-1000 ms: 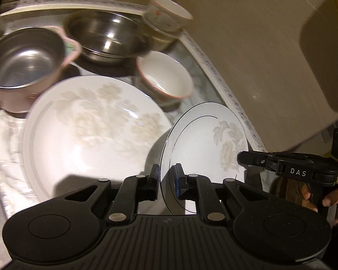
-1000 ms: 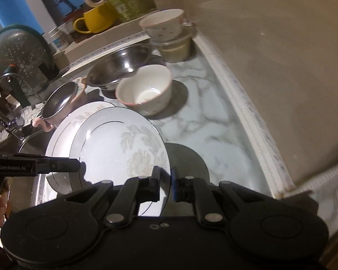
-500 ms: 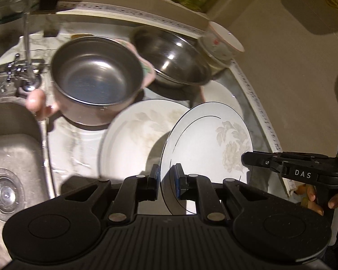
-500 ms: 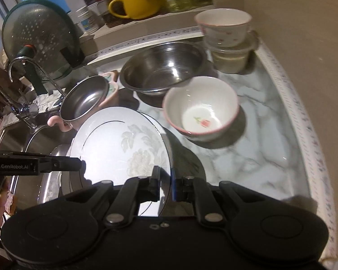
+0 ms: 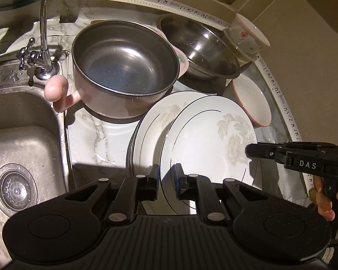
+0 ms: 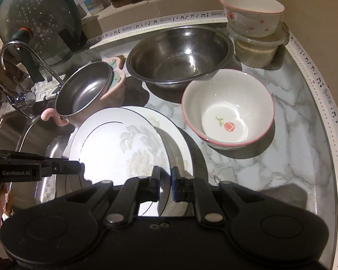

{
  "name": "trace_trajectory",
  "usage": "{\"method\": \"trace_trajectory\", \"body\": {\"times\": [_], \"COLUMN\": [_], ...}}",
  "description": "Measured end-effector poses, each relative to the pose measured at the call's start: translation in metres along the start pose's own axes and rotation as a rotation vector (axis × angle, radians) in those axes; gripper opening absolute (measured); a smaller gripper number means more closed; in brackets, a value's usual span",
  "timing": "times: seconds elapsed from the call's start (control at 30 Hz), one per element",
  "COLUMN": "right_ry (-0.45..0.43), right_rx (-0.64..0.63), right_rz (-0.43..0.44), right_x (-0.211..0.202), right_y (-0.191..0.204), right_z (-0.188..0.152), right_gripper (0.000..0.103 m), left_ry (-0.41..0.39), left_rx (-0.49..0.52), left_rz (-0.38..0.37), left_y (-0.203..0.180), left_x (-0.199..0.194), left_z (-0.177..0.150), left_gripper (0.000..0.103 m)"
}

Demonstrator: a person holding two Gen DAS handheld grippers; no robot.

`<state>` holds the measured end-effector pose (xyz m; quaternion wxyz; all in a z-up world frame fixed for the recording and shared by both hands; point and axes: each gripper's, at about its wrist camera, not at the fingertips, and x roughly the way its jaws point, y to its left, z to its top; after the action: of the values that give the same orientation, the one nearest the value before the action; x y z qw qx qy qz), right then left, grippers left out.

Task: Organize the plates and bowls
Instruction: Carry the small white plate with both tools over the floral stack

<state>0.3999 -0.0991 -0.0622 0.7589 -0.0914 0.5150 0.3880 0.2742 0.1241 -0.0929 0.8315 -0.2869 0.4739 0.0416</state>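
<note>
**Left gripper** (image 5: 165, 180) and **right gripper** (image 6: 165, 181): each pinches the rim of one floral plate (image 5: 209, 139) from opposite sides. The two-sided hold keeps the thin, glossy disc tilted on edge above the plate stack (image 5: 151, 123), probably for lowering onto it. Whether its lower rim already touches the stack cannot be told.

**Sink** (image 5: 22, 135): brushed steel, wet, left of the work area.

**Tabletop** (image 6: 281, 153): polished marble-pattern surface carrying all the ware.

**Steel bowl** (image 6: 180, 54): wide, mirror-bright, at the back.

**Plate stack**: white porcelain with dark rim lines, matching the held plate, so like goes with like.

**Pink pot** (image 5: 124, 67): steel-lined, with a curled handle, touching the stack's far edge.

**Rose bowl** (image 6: 227, 110): glazed ceramic with a pink rim, just beside the stack.

**Small bowl** (image 6: 252, 15): perched on a lidded plastic container (image 6: 256, 51).
</note>
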Motion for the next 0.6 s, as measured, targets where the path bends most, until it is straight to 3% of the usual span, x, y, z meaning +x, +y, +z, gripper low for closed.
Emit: {"method": "trace_trajectory", "body": {"times": [0.6], "right_ry": [0.053], "right_rx": [-0.043], "right_rz": [-0.034], "right_x": [0.016], "right_y": [0.004], "right_z": [0.007], "right_gripper": [0.012], "left_ry": [0.038], "left_rx": [0.034], "left_rz": [0.049], "left_y": [-0.010], "left_x": [0.006], "left_z": [0.003], "left_gripper": [0.012]}}
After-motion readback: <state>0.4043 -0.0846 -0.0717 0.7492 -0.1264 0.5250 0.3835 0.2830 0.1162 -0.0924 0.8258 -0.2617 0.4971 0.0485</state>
